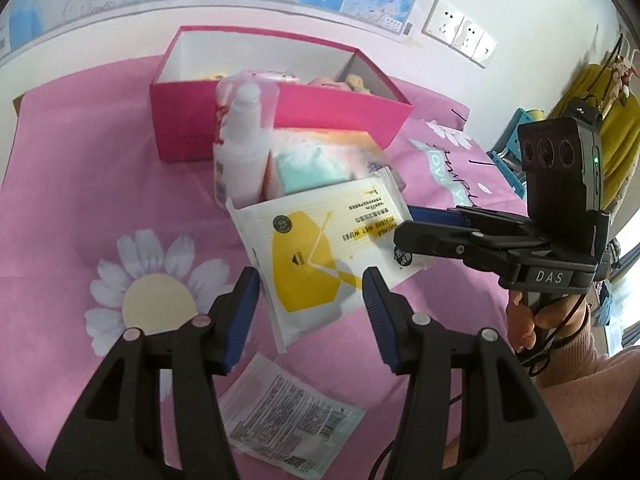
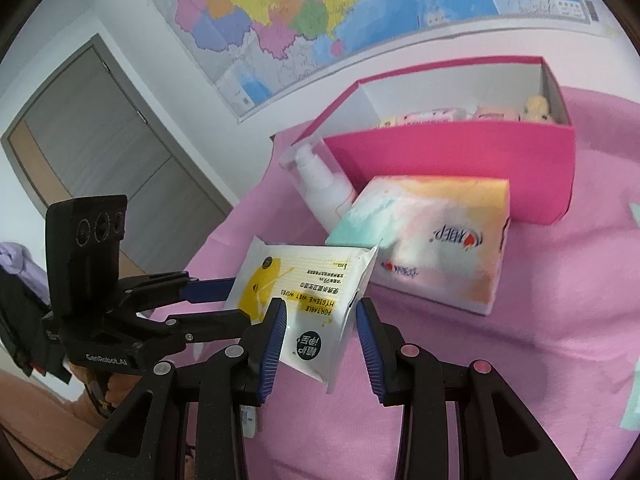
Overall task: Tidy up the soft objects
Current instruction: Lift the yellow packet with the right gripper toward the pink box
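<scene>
Left fingers: your left gripper (image 1: pixel 310 280) has its blue pads pressed against the two side edges of the wet wipes pack (image 1: pixel 320 240), pinching its near end.
Right fingers: your right gripper (image 2: pixel 320 316) is closed on the other end of the same pack. One pad lies flat on the printed face and the other sits at the far edge.
Wet wipes pack: it is held between both grippers, tilted, above the pink sheet (image 1: pixel 100 200) and in front of the pink box (image 1: pixel 180 120).
Below the pack: a flat clear packet (image 1: pixel 288 412) with printed labels lies on the sheet under your left fingers.
Just beyond the pack: a tissue pack (image 2: pixel 432 248) lies against the box's front wall, and a white pump bottle (image 1: pixel 240 152) stands beside it.
Pink box: it is open-topped, with soft items inside, and stands on the sheet near the wall.
Right hand: your hand (image 1: pixel 528 328) wraps the right gripper's handle; a pink sleeve shows behind it.
</scene>
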